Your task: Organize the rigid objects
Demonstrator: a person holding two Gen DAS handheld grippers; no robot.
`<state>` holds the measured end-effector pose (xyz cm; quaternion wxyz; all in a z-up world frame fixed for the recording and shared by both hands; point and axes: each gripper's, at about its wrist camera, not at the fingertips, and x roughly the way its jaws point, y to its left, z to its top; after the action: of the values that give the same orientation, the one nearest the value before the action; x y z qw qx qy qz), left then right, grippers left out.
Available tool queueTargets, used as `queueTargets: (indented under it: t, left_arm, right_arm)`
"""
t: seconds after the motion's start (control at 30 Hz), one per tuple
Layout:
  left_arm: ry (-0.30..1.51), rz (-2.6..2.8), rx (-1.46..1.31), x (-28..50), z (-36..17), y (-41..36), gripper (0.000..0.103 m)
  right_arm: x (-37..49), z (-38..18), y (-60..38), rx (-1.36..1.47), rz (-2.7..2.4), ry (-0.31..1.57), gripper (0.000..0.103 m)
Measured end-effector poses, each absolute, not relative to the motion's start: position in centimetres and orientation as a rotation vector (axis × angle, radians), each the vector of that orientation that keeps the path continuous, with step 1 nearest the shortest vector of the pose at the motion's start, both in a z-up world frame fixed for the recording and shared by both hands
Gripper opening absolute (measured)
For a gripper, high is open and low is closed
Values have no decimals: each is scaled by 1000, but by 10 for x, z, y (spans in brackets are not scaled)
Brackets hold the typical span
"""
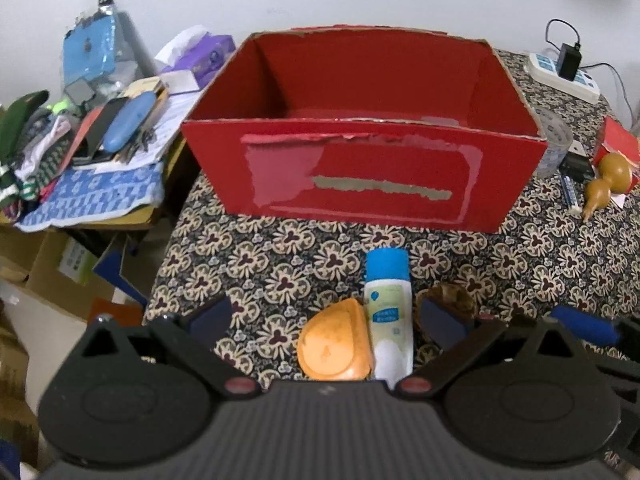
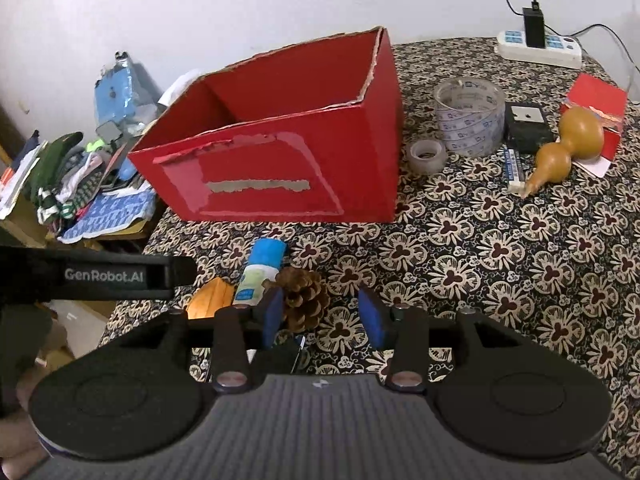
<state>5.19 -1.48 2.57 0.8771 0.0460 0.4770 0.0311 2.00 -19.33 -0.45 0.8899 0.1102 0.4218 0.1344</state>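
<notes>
A red cardboard box (image 1: 360, 168) stands open-topped on the patterned tablecloth (image 1: 280, 256); it also shows in the right wrist view (image 2: 280, 168). In front of it lie an orange case (image 1: 334, 346), a white bottle with a blue cap (image 1: 390, 308) and a pine cone (image 2: 304, 294). My left gripper (image 1: 326, 322) is open, with the orange case and bottle between its fingers. My right gripper (image 2: 322, 316) is open, its left finger beside the pine cone. The bottle (image 2: 260, 272) and orange case (image 2: 210, 300) show left of it.
Right of the box are a large tape roll (image 2: 470, 116), a small tape roll (image 2: 427, 155), a gourd (image 2: 560, 148), a black block (image 2: 526, 122), a red packet (image 2: 596, 100) and a power strip (image 2: 540, 46). A cluttered side table (image 1: 92, 148) stands left; the table's left edge drops off.
</notes>
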Motion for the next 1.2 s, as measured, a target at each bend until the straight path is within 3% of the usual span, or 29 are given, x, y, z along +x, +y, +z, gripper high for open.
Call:
queueTargets:
  t: [0.83, 1.1, 1.2]
  left_arm:
    - [1076, -252, 33, 4, -13, 36, 98]
    - [1131, -432, -108, -16, -34, 43, 88]
    - [1140, -470, -142, -17, -39, 39, 77]
  right_arm:
    - [-1, -20, -178, 288, 191, 925, 27]
    - [6, -37, -190, 352, 265, 1011, 27]
    - [9, -44, -191, 365, 326, 1061, 28]
